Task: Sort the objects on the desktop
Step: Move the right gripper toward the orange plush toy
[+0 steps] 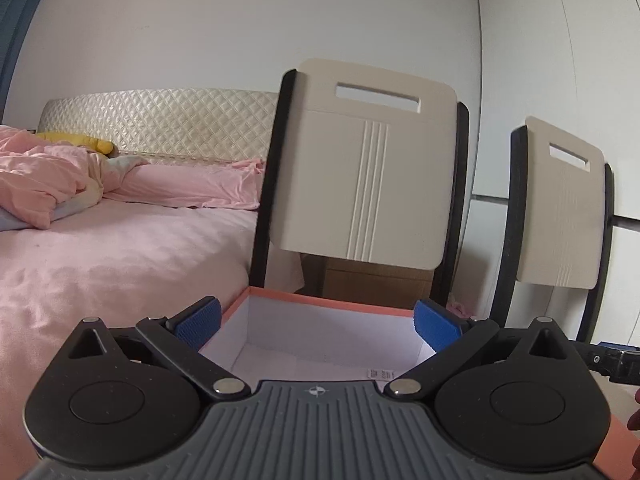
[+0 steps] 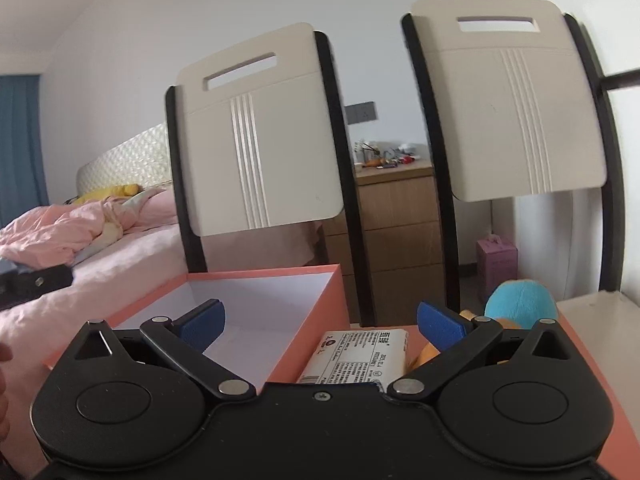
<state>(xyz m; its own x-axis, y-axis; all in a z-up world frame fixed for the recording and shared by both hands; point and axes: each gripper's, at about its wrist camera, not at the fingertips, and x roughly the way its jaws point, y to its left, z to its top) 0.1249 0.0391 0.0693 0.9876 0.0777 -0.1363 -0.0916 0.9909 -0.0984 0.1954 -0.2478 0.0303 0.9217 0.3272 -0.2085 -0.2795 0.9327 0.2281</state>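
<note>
An orange box with a white inside (image 1: 320,340) lies right under my left gripper (image 1: 318,326), whose blue pads stand wide apart with nothing between them. A small label (image 1: 382,374) lies on the box floor. In the right wrist view the same orange box (image 2: 256,308) sits at left, and a second orange box (image 2: 592,364) beside it holds a white labelled packet (image 2: 360,356) and a blue and orange plush toy (image 2: 520,304). My right gripper (image 2: 320,330) is open above the packet, touching nothing.
Two cream chair backs with black frames (image 1: 360,168) (image 2: 516,96) stand just beyond the boxes. A bed with pink bedding (image 1: 100,240) is at left, a wooden drawer unit (image 2: 392,232) behind the chairs, a pink carton (image 2: 496,264) on the floor.
</note>
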